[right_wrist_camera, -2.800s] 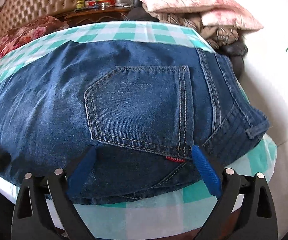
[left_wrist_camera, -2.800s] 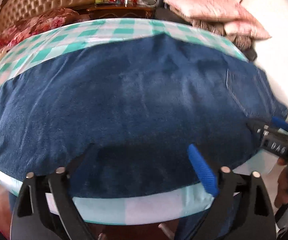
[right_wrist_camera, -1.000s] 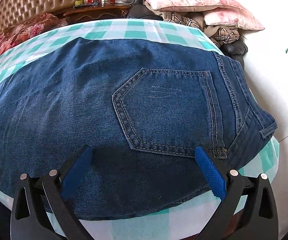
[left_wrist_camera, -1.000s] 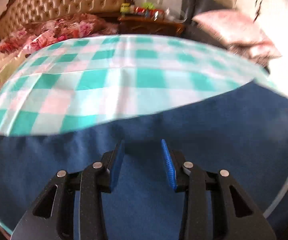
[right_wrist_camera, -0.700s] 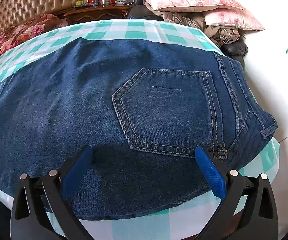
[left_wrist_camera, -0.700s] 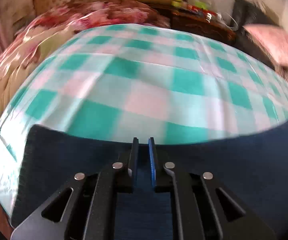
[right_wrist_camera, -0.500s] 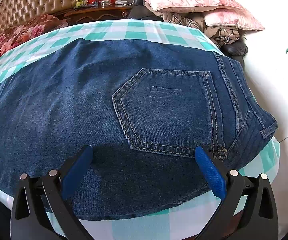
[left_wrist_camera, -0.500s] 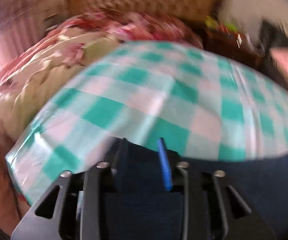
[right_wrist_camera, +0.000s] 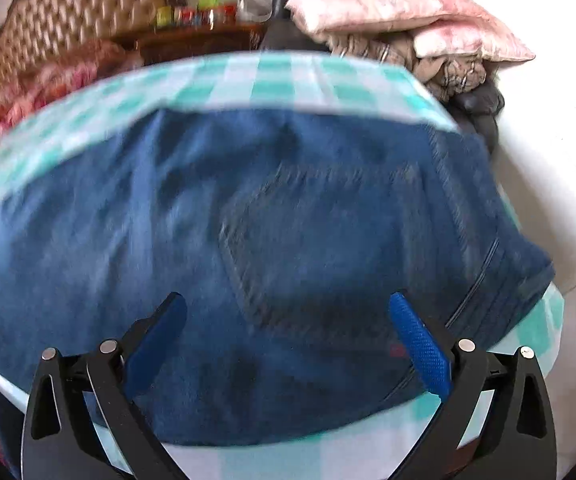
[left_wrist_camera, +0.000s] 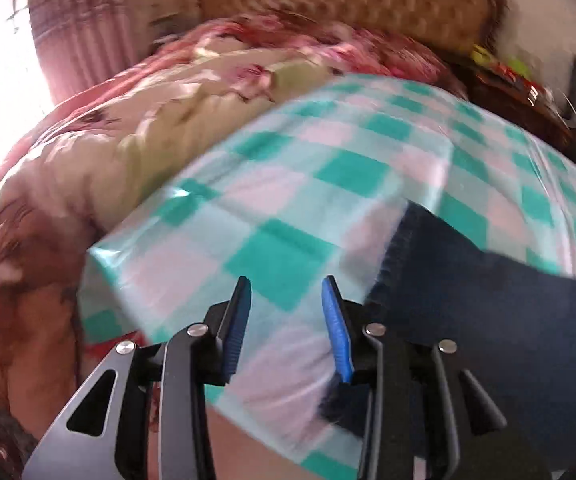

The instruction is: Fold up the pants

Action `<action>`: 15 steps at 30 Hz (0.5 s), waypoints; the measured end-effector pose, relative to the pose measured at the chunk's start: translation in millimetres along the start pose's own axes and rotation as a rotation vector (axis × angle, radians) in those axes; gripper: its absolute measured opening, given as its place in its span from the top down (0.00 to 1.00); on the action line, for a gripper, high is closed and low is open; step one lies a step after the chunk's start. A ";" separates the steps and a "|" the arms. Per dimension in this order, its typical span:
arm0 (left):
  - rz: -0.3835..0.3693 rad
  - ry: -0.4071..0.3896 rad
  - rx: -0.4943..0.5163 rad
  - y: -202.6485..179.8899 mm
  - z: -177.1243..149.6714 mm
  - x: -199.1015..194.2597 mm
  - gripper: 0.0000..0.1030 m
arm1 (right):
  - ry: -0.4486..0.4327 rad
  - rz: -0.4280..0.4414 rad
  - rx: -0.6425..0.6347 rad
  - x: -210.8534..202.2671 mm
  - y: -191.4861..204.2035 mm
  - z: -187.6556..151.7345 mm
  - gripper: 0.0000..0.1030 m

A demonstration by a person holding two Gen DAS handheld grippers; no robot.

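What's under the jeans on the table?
The jeans lie on a teal-and-white checked cloth, which shows on all sides of them. Whatever the cloth covers beneath the denim, table surface included, is hidden.

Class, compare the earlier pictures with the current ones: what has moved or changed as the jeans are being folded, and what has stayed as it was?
The left gripper swept left along the jeans to the leg end. Its jaws narrowed on the way; now they are parted again over bare checked cloth, holding nothing. The right gripper stayed wide open above the back pocket, lifting only slightly. The jeans lie flat as before.
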State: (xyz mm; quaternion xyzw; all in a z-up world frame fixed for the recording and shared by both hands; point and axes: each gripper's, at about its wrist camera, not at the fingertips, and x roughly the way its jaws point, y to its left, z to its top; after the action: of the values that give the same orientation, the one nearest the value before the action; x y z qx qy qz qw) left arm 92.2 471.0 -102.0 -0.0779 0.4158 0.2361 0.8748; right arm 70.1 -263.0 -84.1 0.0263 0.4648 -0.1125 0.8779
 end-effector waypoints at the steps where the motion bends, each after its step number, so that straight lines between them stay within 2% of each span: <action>1: -0.011 -0.014 0.001 -1.6 -1.5 -6.6 0.65 | -0.012 0.006 0.021 -0.4 -10.0 10.2 0.06; 3: -0.058 -0.041 0.023 -14.4 -8.3 -23.2 0.65 | -0.032 -0.008 0.048 5.9 -29.1 31.3 0.20; 4: -0.083 -0.047 0.036 -22.1 -11.7 -29.7 0.65 | -0.043 -0.023 0.056 12.3 -39.0 43.2 0.24; 7: -0.130 -0.049 0.060 -51.1 -24.4 -45.0 0.65 | -0.066 -0.036 0.054 39.4 -63.2 75.3 0.27; 9: -0.156 -0.049 0.058 -66.4 -33.7 -52.7 0.64 | -0.057 -0.059 0.045 59.6 -78.4 90.6 0.33; 11: -0.172 -0.044 0.055 -76.4 -42.8 -56.9 0.64 | -0.035 -0.171 0.072 77.8 -102.2 97.5 0.33; 13: -0.170 -0.036 0.056 -81.6 -51.6 -57.6 0.64 | -0.004 -0.116 0.142 91.8 -126.5 93.2 0.24; 15: -0.146 -0.022 0.064 -83.8 -58.3 -56.1 0.64 | -0.010 -0.092 0.143 95.8 -135.2 89.0 0.22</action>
State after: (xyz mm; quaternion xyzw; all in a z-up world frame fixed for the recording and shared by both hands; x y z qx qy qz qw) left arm 61.5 358.7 -101.6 -0.0776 0.4067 0.1590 0.8963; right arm 164.2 -424.6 -104.5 0.0669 0.4517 -0.1859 0.8700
